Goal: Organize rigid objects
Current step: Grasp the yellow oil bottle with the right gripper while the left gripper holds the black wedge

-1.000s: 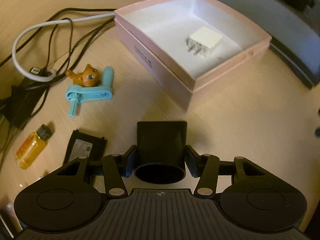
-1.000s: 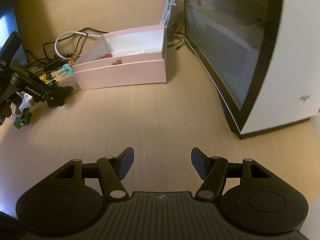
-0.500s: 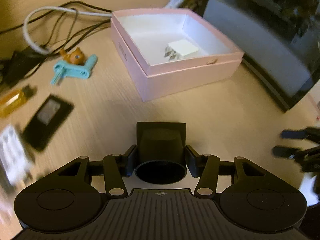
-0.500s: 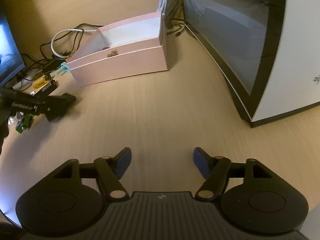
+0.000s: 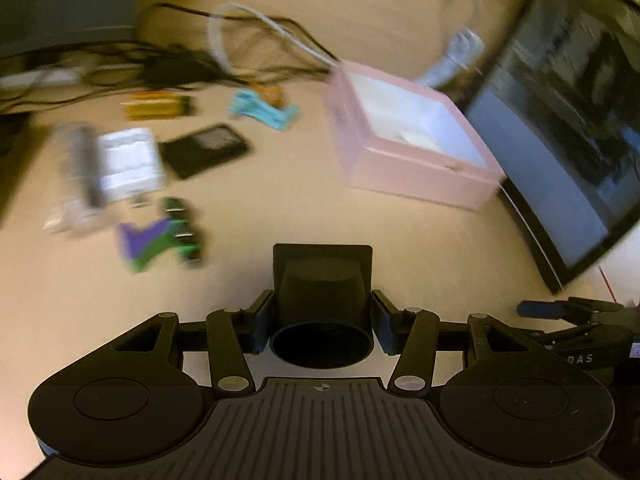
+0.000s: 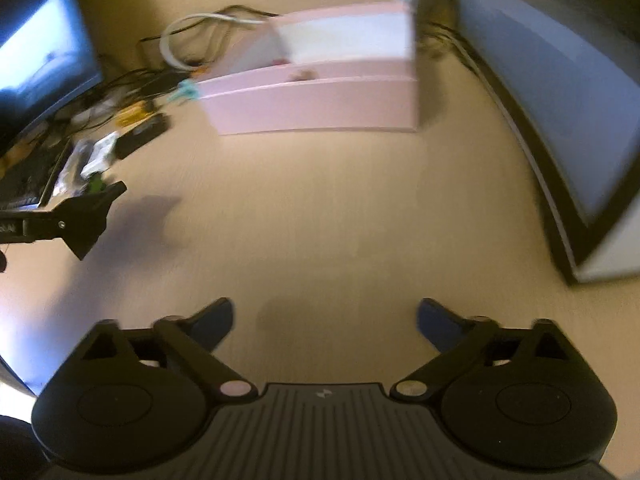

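The left gripper [image 5: 322, 316] clamps a black cup-shaped holder [image 5: 322, 292], carried well short of the pink box [image 5: 416, 168], its likely destination. The right gripper [image 6: 325, 320] is empty, jaws opening over bare desk [image 6: 320, 220], presumably readying for a loose item.

Tangle of black and white cables [image 5: 240, 40], dark monitor [image 5: 568, 128] at right, lit screen [image 6: 36, 60] at left, wooden tabletop [image 6: 340, 220]

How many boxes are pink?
1. The pink box sits open on the table, between the scattered small things and the monitor. No other pink box shows, though the blur could hide something.
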Available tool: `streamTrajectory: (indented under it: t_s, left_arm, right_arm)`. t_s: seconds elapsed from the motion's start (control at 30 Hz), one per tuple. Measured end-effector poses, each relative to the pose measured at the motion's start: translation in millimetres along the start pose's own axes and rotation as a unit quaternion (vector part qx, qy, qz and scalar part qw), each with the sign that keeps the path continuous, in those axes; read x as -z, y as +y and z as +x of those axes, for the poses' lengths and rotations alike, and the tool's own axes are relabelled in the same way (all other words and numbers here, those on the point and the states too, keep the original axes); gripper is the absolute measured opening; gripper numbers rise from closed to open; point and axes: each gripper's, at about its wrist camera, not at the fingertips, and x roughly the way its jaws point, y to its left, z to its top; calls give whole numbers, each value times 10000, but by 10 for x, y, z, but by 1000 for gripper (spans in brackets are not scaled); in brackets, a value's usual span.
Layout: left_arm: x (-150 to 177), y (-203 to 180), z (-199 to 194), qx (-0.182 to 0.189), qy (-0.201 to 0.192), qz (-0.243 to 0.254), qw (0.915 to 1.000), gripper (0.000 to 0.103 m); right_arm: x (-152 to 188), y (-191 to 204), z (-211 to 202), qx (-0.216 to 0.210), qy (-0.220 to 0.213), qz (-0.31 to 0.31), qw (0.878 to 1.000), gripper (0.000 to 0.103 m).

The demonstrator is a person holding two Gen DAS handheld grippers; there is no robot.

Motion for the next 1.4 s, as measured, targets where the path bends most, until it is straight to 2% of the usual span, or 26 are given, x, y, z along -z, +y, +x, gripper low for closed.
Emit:
streamTrajectory:
  t_s: [0.17,0.3,0.4,0.5,0.6,0.73,0.83,0.97,1.03,1.1,1.27,1.4]
  left_arm:
    - [72,356,-438,-683,-400,-586,9951,55]
    - [234,741,-780,-1253,-553,-1201,9833,55]
    - [411,1045,-1031,-1470,-635,-1608,9739,55]
    - [577,1305,-1247,-1594,-714,-1995,9642,55]
    - [668,1493,-1398,-1632,-826,-2236,9574,55]
    - [729,1638,-1533,-1694,-978,-2240,9548,55]
    - [820,1746,-1659,-1768,-1140,-2438,9467,55]
    - [896,1906,-1743,-1831,-1185,-2614,9403,55]
    - [914,1993,-1738,-1822,-1170,-2714,9378,55]
    - [904,2050,-1707,-1735,-1141,-2765,9383,55]
    - [788,2031,-1570,-1434,-1024,-2549,9508,55]
    - [668,1966,-1426,-1108,-923,-2264,9633,55]
  right_arm:
    - [-359,567,250,-251,-380,-802,9957,95]
    - [-694,1201,545,-457,-700,-1690,9821,95]
    - [-973,1645,765,-536,-970,-2132,9707,94]
    - [-1330,2006,1046,-678,-932,-2343,9653,94]
    - [-1692,2326,1411,-495,-868,-2017,9743,94]
    - [-1951,2609,1800,-355,-773,-1210,9890,94]
    - [-2033,2763,2065,112,-804,-867,9929,94]
    - [-2068,2854,2296,249,-556,-890,9942,94]
    - [-2068,2915,2333,362,-475,-1057,9926,88]
    - [-2066,2954,2346,454,-495,-1224,9902,80]
    - [-2059,2913,2247,353,-579,-1290,9893,79]
    - [-1932,2864,1827,150,-1007,-1619,9816,80]
